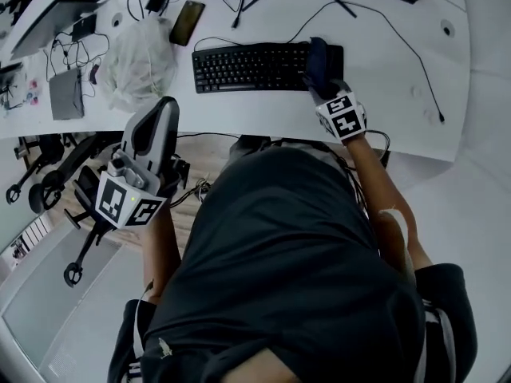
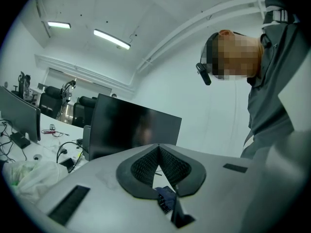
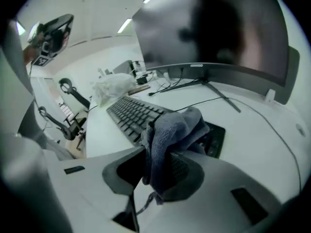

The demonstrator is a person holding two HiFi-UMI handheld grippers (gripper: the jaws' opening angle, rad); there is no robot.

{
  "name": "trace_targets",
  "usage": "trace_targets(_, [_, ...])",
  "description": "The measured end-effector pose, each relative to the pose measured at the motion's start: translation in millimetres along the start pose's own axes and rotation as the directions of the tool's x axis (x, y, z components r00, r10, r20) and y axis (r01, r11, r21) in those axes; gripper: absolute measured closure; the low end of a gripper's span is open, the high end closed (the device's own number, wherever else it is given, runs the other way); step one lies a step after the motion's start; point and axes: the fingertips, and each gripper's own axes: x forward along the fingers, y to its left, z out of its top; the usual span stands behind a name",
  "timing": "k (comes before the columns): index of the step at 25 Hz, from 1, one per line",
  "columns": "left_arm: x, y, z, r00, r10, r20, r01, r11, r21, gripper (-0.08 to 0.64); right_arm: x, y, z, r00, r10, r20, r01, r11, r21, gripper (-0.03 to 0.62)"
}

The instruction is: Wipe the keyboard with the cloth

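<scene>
Right tool (image 3: 163,161) clamps grey-blue cloth (image 3: 174,130) at right end of black keyboard (image 1: 247,66); left tool (image 2: 158,148) closed, empty, held off the surface (image 1: 399,102).

The right arm (image 1: 383,190) stretches forward, and the right claw (image 1: 323,76) (image 3: 163,164) is clamped on the cloth (image 3: 175,127). The left arm (image 1: 160,246) is bent at the person's side. It holds the left claw (image 1: 162,110) (image 2: 158,152) low and tilted upward, jaws together.
</scene>
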Motion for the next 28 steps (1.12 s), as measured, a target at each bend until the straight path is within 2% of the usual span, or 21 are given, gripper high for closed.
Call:
trace_targets(2, [-6.6, 7.4, -3.8, 1.0, 0.014, 0.006, -0.014, 1.0, -0.023, 0.555, 1.6, 20.9, -2.8, 0.997, 0.065, -0.03, -0.066, 0.997, -0.039, 0.505])
trace_targets(3, [-9.4, 10.3, -6.4, 1.0, 0.019, 0.005, -0.019, 0.999, -0.034, 0.555, 3.8, 17.8, 6.4, 0.997, 0.07, -0.02, -0.071, 0.996, -0.055, 0.505])
trace_targets(6, [-9.7, 14.4, -9.5, 1.0, 0.016, 0.001, -0.016, 0.998, -0.057, 0.555, 13.7, -28.8, 56.3, 0.997, -0.008, 0.072, 0.011, 0.999, -0.042, 0.505])
trace_targets(8, [-4.9, 13.4, -7.8, 1.0, 0.003, 0.002, -0.003, 0.999, -0.052, 0.555, 24.7, -52.2, 71.3, 0.997, -0.039, 0.064, 0.038, 0.999, 0.019, 0.505])
trace_targets(9, [-3.0, 12.3, -6.7, 1.0, -0.002, 0.001, 0.002, 0.999, -0.045, 0.555, 27.7, -50.7, 68.1, 0.998, -0.037, 0.047, 0.035, 0.998, 0.046, 0.505])
trace_targets(11, [-2.2, 11.4, -4.4, 1.0, -0.008, -0.003, 0.008, 0.999, -0.032, 0.555, 23.1, -18.0, 46.1, 1.0, -0.011, 0.026, 0.01, 0.999, 0.032, 0.505])
trace_targets(13, [-5.1, 16.4, -3.3, 1.0, -0.003, 0.0, 0.003, 0.999, -0.034, 0.555, 14.5, 27.9, 17.5, 0.999, 0.04, -0.002, -0.041, 0.998, -0.044, 0.505])
trace_targets(15, [-11.8, 24.6, -5.8, 1.0, 0.013, 0.002, -0.013, 0.999, -0.052, 0.555, 14.7, 50.6, 2.2, 0.995, 0.088, -0.041, -0.091, 0.992, -0.091, 0.505])
trace_targets(17, [-15.9, 31.5, -10.2, 1.0, 0.022, -0.004, -0.022, 0.997, -0.069, 0.555, 20.7, 35.1, 18.2, 0.997, 0.072, -0.007, -0.073, 0.993, -0.088, 0.505])
trace_targets(20, [-11.6, 35.1, -13.1, 1.0, 0.01, -0.007, -0.011, 0.997, -0.077, 0.555, 35.8, -17.3, 74.0, 0.994, -0.006, 0.105, 0.012, 0.998, -0.054, 0.505])
trace_targets(22, [-7.0, 32.3, -11.8, 1.0, -0.006, -0.01, 0.006, 0.998, -0.066, 0.555, 47.3, -30.1, 83.9, 0.997, -0.011, 0.082, 0.011, 1.0, -0.007, 0.505])
trace_targets(24, [-4.9, 29.9, -8.0, 1.0, -0.016, -0.012, 0.016, 0.999, -0.05, 0.555, 45.3, -6.5, 66.3, 0.999, 0.026, 0.039, -0.027, 0.999, 0.022, 0.506])
trace_targets(28, [-5.9, 39.6, -5.2, 1.0, -0.015, -0.005, 0.015, 0.998, -0.062, 0.555, 29.8, 63.3, 18.6, 0.987, 0.15, -0.065, -0.153, 0.987, -0.04, 0.506])
